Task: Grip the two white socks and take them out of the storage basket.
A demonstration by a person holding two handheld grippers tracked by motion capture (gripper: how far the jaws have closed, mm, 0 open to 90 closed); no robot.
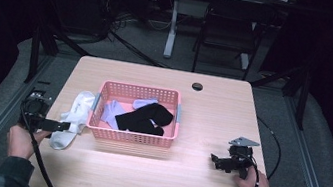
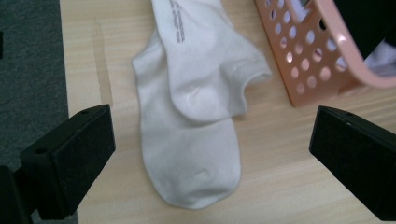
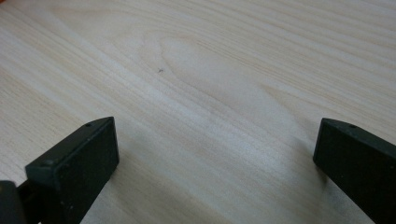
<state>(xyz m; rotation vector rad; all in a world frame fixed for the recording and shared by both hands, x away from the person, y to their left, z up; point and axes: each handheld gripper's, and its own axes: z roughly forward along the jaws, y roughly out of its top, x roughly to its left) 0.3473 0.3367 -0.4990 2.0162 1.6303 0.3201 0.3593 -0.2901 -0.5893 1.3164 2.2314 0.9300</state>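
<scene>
Two white socks (image 1: 74,118) (image 2: 196,112) lie overlapped on the wooden table, just left of a pink perforated basket (image 1: 132,136) (image 2: 308,70). Inside the basket are a black sock (image 1: 145,119) and pale lilac socks (image 1: 113,114). My left gripper (image 1: 60,126) (image 2: 210,154) is open, its jaws standing on either side of the socks' toe end, a little above them. At the table's right my right gripper (image 1: 215,160) (image 3: 215,163) is open low over bare wood, nothing between its jaws.
The table's left edge and grey floor (image 2: 28,60) lie close to my left gripper. A dark round hole (image 1: 197,86) sits at the table's far side. A chair (image 1: 230,28) and table leg (image 1: 172,23) stand beyond.
</scene>
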